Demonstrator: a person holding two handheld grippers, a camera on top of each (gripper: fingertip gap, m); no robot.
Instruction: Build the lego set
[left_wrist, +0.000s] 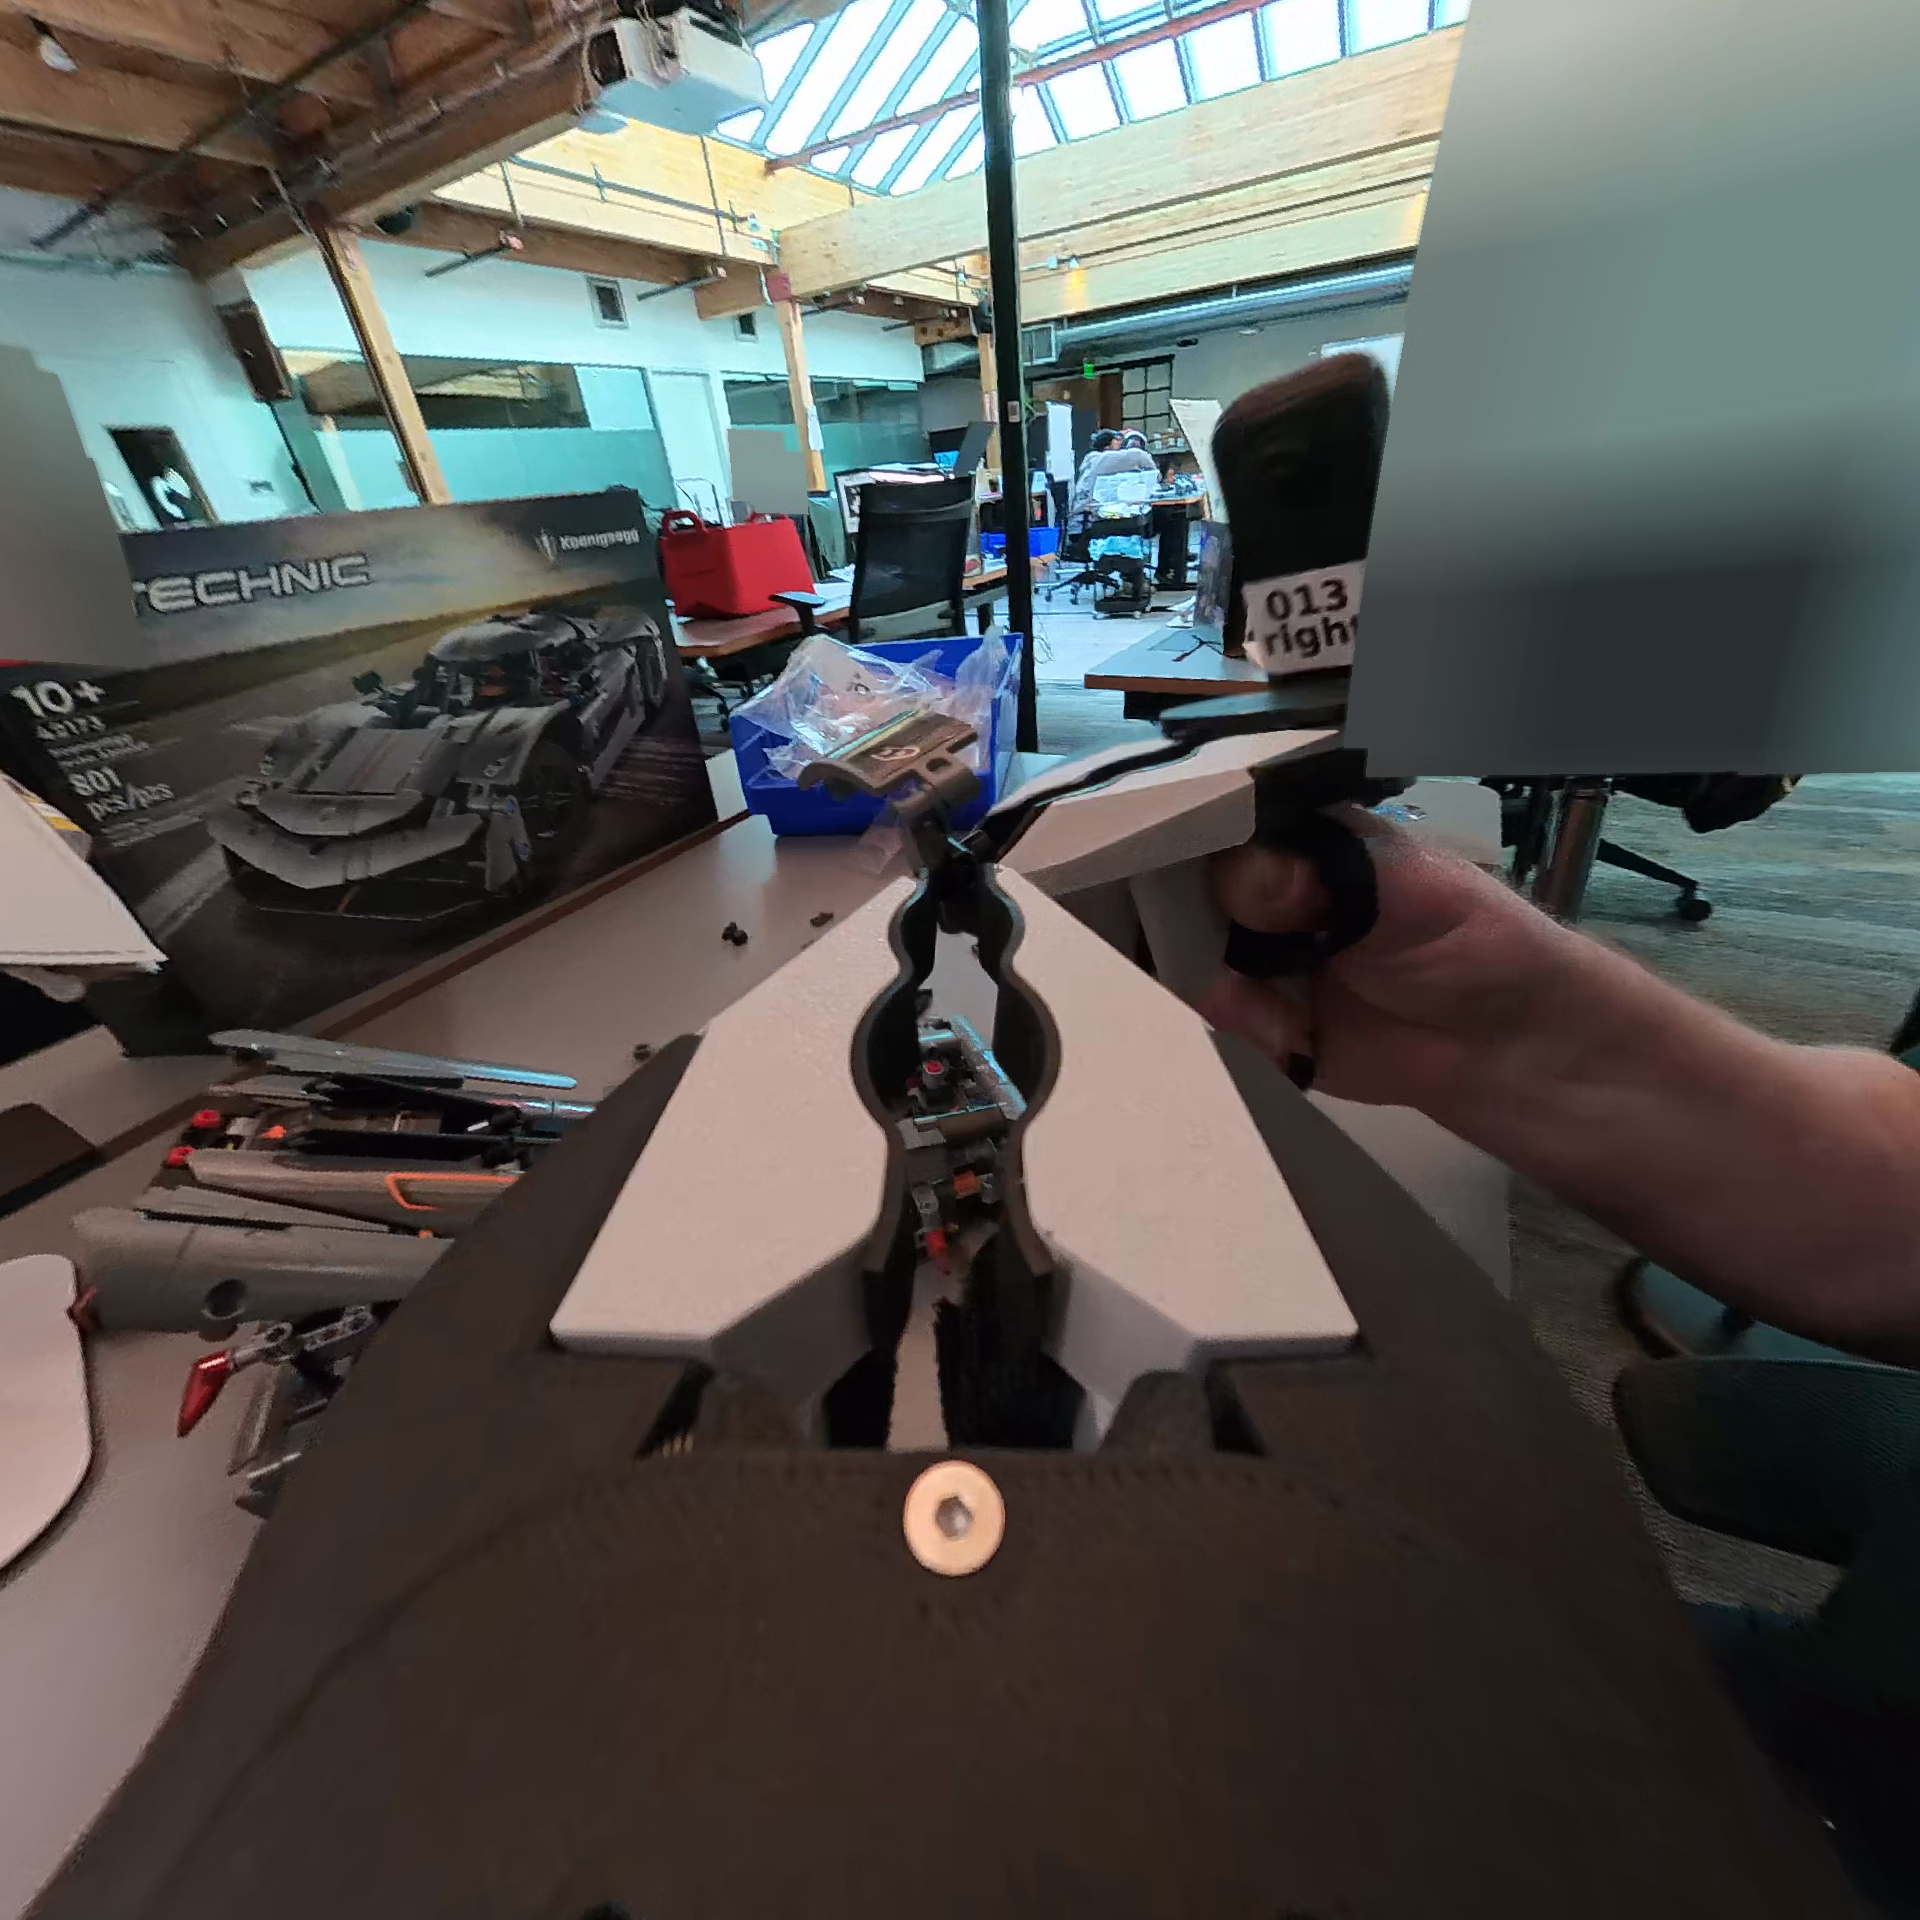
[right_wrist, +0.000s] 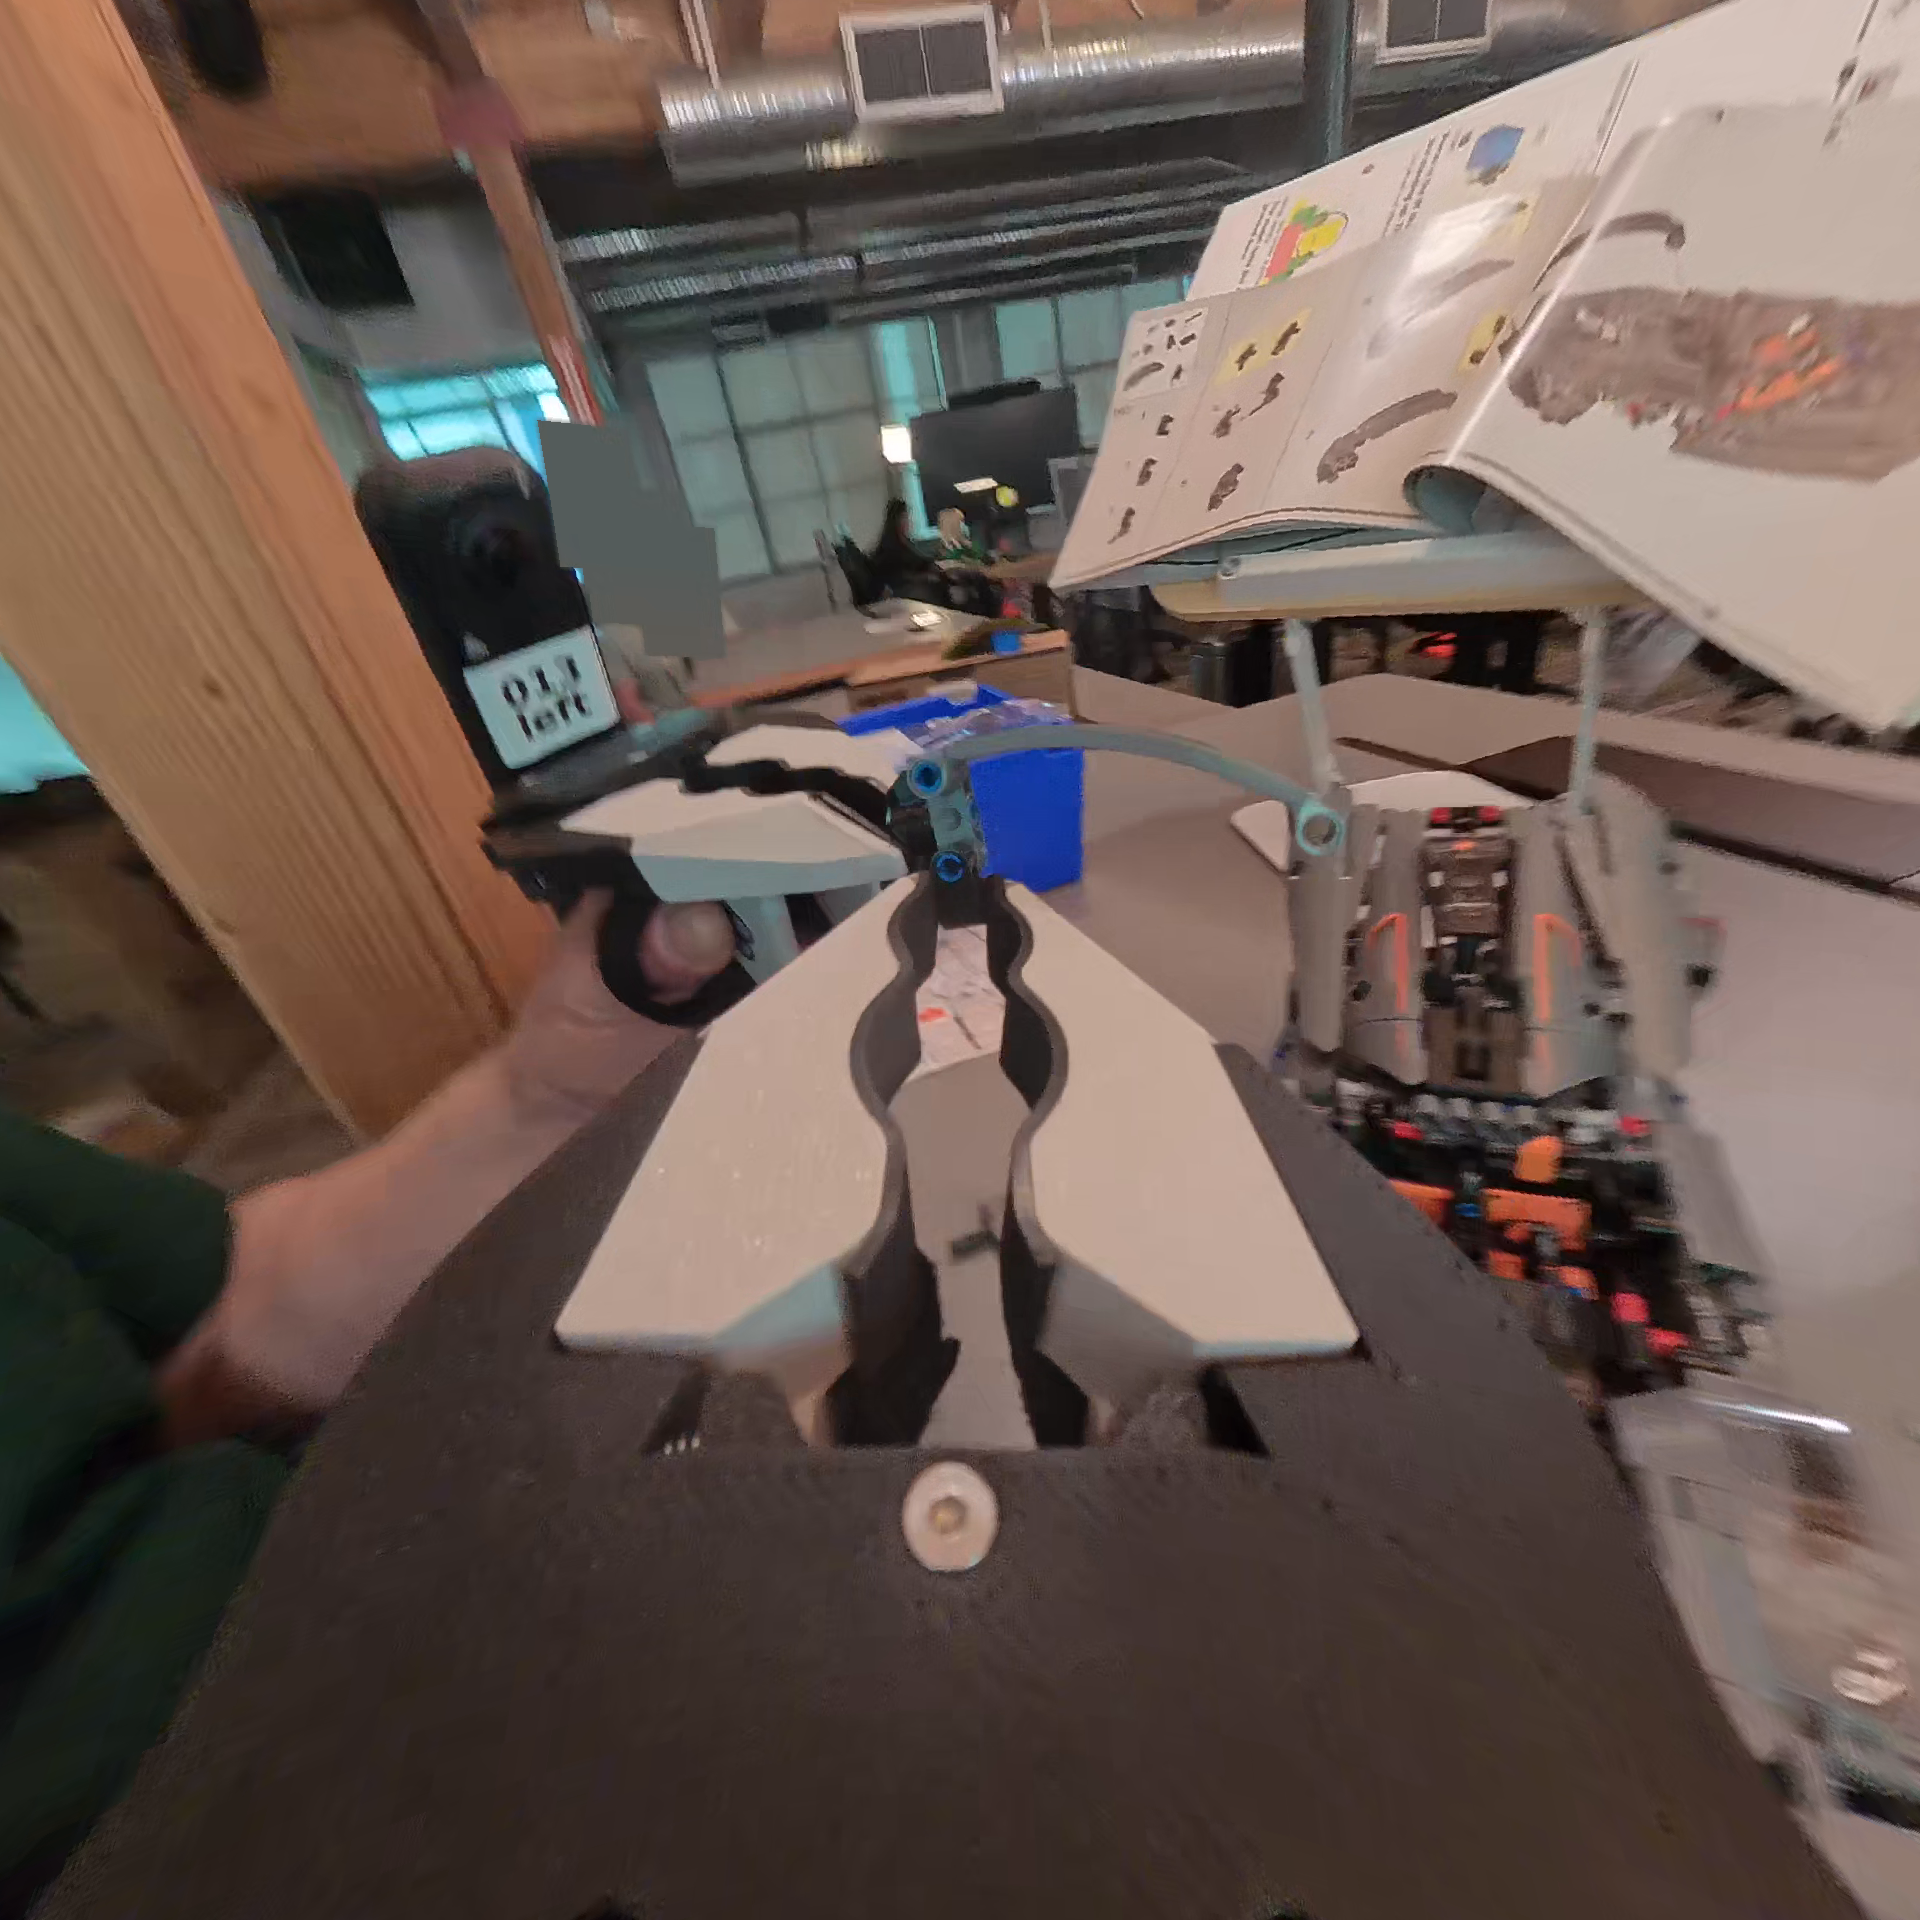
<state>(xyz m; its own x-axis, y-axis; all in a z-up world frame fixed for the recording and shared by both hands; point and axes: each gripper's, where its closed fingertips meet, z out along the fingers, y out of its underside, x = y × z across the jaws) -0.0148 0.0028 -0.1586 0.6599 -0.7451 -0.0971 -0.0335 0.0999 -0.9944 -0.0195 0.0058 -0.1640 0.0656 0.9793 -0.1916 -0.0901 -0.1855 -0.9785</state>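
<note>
Lying on the table's (left_wrist: 582, 966) left side, the half-built grey car (left_wrist: 312, 1174) shows smooth panels with orange trim. Above the table, both grippers meet tip to tip: left gripper (left_wrist: 951, 883) and right gripper (right_wrist: 951, 894) fingers clenched on one small grey curved piece (right_wrist: 1122, 753) with blue pins.

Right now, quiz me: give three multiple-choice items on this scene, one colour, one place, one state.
1. The bin is: A red; B blue; C green.
2. The open booklet sits: A on a raised stand; B in the bin; C inside a drawer.
3. The small grey piece is: A lying loose; B in the bin; C pinched by left tongs and right tongs.
B, its wall is blue; A, pages rest on its ledge; C, both tips close on it.
</note>
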